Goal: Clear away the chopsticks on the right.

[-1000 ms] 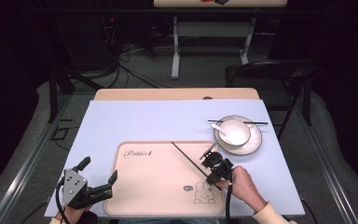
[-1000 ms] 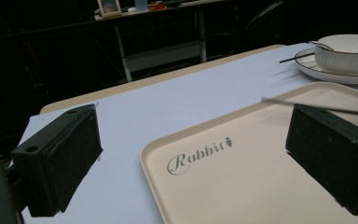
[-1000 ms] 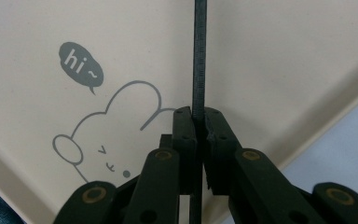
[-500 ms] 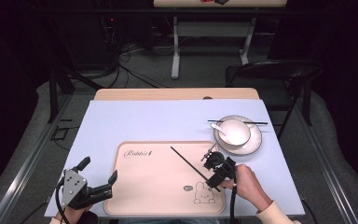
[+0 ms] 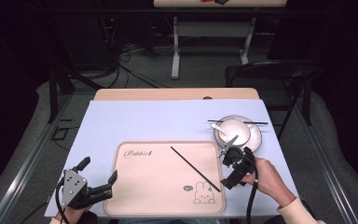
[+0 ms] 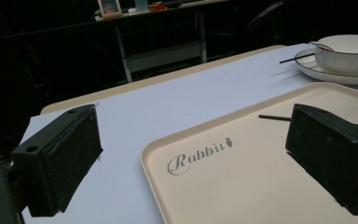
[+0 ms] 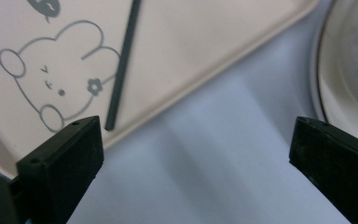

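At the surface's near-left corner, the left claw hangs released by the tray. A chopstick lies slantwise on the tray, beside the rabbit drawing. The right claw, its jaws just opened and empty, hovers beside the bowl.

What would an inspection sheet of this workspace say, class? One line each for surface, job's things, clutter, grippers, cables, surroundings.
Surface: pale blue mat over a wooden table.
Job's things: black chopstick lying diagonally on the beige rabbit tray; second chopstick across the plate holding a white bowl with a spoon.
Clutter: nothing seen.
Grippers: left gripper open at the tray's left edge; right gripper, jaws just opened, nothing between them, beside the tray's right edge.
Cables: one trails from the right gripper; more on the floor.
Surroundings: dark room, black chair, second table behind.
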Tool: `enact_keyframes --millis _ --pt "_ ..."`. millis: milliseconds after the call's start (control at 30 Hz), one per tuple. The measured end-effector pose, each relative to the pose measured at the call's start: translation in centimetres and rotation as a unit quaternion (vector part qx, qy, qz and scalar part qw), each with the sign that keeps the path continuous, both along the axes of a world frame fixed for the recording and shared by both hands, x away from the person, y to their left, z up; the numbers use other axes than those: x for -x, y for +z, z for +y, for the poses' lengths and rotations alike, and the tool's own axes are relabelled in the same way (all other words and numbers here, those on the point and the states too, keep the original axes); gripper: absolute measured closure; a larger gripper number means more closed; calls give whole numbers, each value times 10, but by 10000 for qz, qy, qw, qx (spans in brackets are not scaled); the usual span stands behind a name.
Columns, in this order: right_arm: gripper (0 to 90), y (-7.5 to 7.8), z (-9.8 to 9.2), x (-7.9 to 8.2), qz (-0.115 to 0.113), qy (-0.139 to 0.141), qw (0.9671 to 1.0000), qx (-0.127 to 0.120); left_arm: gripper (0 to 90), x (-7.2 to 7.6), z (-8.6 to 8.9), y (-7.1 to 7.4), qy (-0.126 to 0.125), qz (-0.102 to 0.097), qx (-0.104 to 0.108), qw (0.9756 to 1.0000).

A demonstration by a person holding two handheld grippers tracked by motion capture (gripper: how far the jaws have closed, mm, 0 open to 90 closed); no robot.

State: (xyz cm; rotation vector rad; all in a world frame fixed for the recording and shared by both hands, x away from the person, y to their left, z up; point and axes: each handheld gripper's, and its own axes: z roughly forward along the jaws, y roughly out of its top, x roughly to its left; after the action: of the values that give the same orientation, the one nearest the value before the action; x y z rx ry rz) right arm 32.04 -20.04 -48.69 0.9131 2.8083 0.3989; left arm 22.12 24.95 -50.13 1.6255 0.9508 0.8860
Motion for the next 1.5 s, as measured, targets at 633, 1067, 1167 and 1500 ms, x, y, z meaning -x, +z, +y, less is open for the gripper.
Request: enact_keyframes --millis 633,1067,1167,1500 --pt "0 35 -77 -31 -429 -31 9991 49 31 0 0 0 18 -2 11 10000" --pt "0 62 -106 -69 -541 339 9979 47 31 0 0 0 20 4 8 10000" --pt "0 68 -111 -85 -582 372 9976 97 31 0 0 0 18 7 5 10000" --pt "0 79 -120 -131 -728 482 9958 267 32 0 0 0 19 11 13 10000"
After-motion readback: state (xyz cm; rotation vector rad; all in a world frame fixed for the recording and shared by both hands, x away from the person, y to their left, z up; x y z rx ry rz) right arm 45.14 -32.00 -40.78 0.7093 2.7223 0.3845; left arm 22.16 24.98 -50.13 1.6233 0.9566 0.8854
